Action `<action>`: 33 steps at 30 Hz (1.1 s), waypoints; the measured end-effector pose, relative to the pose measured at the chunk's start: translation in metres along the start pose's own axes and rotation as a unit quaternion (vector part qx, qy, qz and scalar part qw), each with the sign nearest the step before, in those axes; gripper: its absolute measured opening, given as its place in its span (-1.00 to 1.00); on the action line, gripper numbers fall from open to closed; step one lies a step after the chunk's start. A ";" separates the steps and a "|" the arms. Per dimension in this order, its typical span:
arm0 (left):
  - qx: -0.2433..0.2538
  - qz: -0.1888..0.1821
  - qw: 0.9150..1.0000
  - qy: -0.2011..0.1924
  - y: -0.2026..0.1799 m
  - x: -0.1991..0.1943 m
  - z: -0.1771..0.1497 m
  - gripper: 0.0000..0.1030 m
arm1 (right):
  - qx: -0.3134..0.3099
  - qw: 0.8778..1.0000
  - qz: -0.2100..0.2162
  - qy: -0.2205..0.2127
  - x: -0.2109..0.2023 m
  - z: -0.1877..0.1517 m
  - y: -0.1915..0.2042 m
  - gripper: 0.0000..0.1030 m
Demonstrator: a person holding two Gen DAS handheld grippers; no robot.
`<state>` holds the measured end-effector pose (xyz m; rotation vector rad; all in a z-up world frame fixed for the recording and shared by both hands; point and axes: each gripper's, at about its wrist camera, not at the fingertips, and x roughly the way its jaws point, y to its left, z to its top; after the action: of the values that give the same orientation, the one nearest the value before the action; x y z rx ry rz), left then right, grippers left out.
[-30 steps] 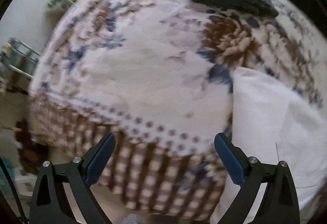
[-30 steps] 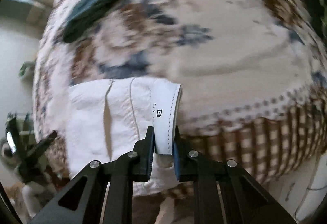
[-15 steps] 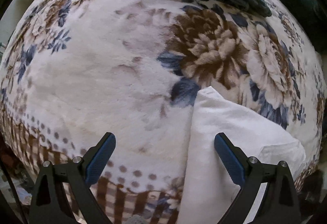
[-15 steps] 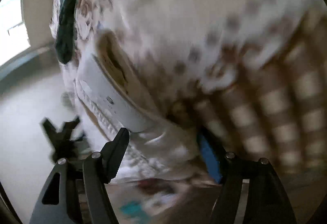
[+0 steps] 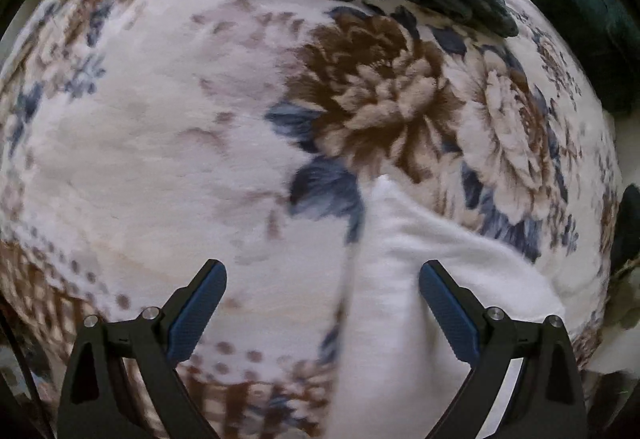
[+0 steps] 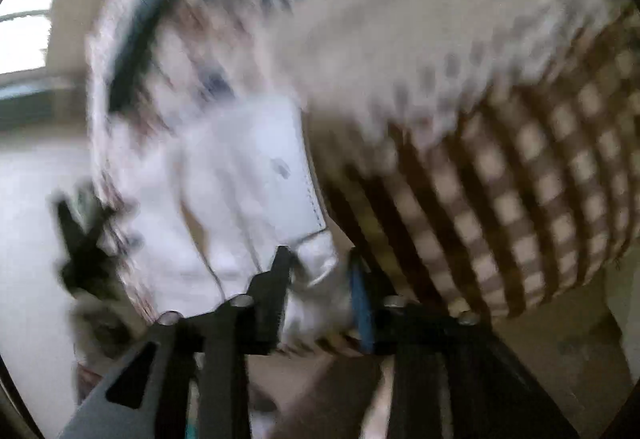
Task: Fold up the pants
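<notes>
- Since the earlier frame, the left wrist view has swung over the bed (image 5: 160, 159); the left gripper (image 5: 322, 303) hangs with jaws spread and empty, the white pants (image 5: 400, 299) lying just under its right finger.
- Right wrist view, blurred: the right gripper (image 6: 320, 279) has just been closing its jaws around the waistband corner at the bed's edge; whether they pinch it I cannot tell.
- Soft, light cloth; I would grip at the firmer waistband.
</notes>
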<state>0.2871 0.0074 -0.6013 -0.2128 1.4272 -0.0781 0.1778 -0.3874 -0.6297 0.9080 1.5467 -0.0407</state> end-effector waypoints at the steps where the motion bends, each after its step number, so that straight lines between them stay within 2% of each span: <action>1: -0.008 -0.012 1.000 0.009 0.000 0.007 0.003 0.92 | 0.005 0.999 -0.016 0.027 0.015 0.004 -0.007 -0.04; 2: -0.021 -0.030 0.999 0.024 0.002 0.017 0.008 0.92 | 0.017 0.999 -0.012 0.040 0.025 0.007 -0.011 -0.01; 4: -0.046 -0.060 0.996 0.047 0.007 0.033 0.015 0.92 | 0.063 0.997 0.031 0.029 0.026 0.010 -0.024 0.00; 6: -0.059 -0.080 0.994 0.051 0.013 0.044 0.021 0.72 | 0.088 0.994 0.069 0.004 0.016 0.011 -0.032 0.05; 7: -0.055 -0.080 0.994 0.042 0.015 0.047 0.025 0.28 | 0.094 0.990 0.099 -0.019 0.008 0.013 -0.035 0.19; 8: -0.045 -0.080 0.995 0.038 0.014 0.047 0.027 0.01 | 0.095 0.988 0.115 -0.031 0.003 0.015 -0.036 0.25; 9: -0.031 -0.087 0.995 0.033 0.011 0.045 0.030 -0.16 | 0.094 0.986 0.127 -0.045 -0.002 0.018 -0.036 0.27; 10: -0.016 -0.090 0.995 0.029 0.008 0.044 0.033 -0.41 | 0.088 0.985 0.138 -0.058 -0.006 0.025 -0.033 0.27; 11: -0.007 -0.091 0.995 0.027 0.006 0.043 0.035 -0.51 | 0.080 0.984 0.145 -0.061 -0.010 0.027 -0.035 0.27; 12: -0.004 -0.091 0.996 0.024 0.005 0.043 0.036 -0.52 | 0.068 0.983 0.156 -0.066 -0.009 0.034 -0.029 0.29; 13: -0.004 -0.092 0.995 0.023 0.005 0.044 0.039 -0.55 | 0.059 0.983 0.162 -0.066 -0.004 0.041 -0.024 0.42; 15: -0.014 -0.098 0.995 0.020 0.008 0.050 0.043 -0.58 | 0.048 0.983 0.171 -0.054 0.007 0.054 -0.019 0.44; 17: -0.017 -0.101 0.995 0.018 0.011 0.048 0.044 -0.59 | 0.025 0.979 0.200 -0.022 0.021 0.070 -0.005 0.42; 19: -0.012 -0.100 0.995 0.014 0.011 0.047 0.043 -0.60 | 0.003 0.981 0.195 -0.007 0.030 0.075 0.007 -0.67; 21: -0.010 -0.098 0.995 0.013 0.012 0.047 0.042 -0.60 | -0.021 0.984 0.172 -0.035 0.012 0.069 0.023 -0.72; 22: -0.012 -0.096 0.995 0.016 0.013 0.049 0.043 -0.60 | -0.038 0.984 0.159 -0.064 -0.008 0.063 0.033 -0.85; 23: -0.016 -0.094 0.995 0.013 0.014 0.048 0.044 -0.54 | -0.049 0.986 0.132 -0.092 -0.025 0.057 0.039 -0.85; 24: -0.021 -0.094 0.995 0.007 0.016 0.045 0.046 -0.54 | -0.049 0.989 0.098 -0.102 -0.036 0.053 0.040 -0.85; 25: -0.030 -0.089 0.996 -0.004 0.017 0.039 0.049 -0.54 | -0.036 0.991 0.091 -0.092 -0.037 0.052 0.032 -0.84; 26: -0.037 -0.088 0.995 -0.012 0.019 0.034 0.050 -0.55 | -0.017 0.992 0.094 -0.082 -0.034 0.053 0.024 -0.83; 27: -0.046 -0.094 0.994 -0.023 0.023 0.026 0.052 -0.54 | -0.003 0.992 0.104 -0.072 -0.024 0.059 0.021 -0.72; 28: -0.056 -0.100 0.993 -0.034 0.028 0.016 0.051 -0.45 | 0.004 0.991 0.119 -0.055 -0.015 0.059 0.017 -0.52; 29: -0.066 -0.110 0.991 -0.041 0.034 0.005 0.050 -0.39 | 0.004 0.992 0.115 -0.045 -0.012 0.057 0.014 -0.32; 30: -0.071 -0.122 0.989 -0.047 0.039 -0.003 0.046 -0.37 | 0.001 0.994 0.103 -0.041 -0.010 0.054 0.014 0.12; 31: -0.073 -0.132 0.987 -0.053 0.044 -0.013 0.041 -0.23 | -0.005 0.994 0.098 -0.046 -0.013 0.049 0.009 0.39; 32: -0.071 -0.137 0.986 -0.056 0.048 -0.021 0.033 -0.03 | -0.006 0.993 0.107 -0.053 -0.017 0.041 0.002 0.44; 33: -0.067 -0.136 0.987 -0.058 0.051 -0.026 0.025 0.01 | 0.000 0.991 0.118 -0.055 -0.017 0.034 -0.004 0.45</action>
<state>0.3042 0.0643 -0.5827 -0.5156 1.2816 -0.1917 0.2019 -0.4165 -0.6248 1.0665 1.3285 0.0772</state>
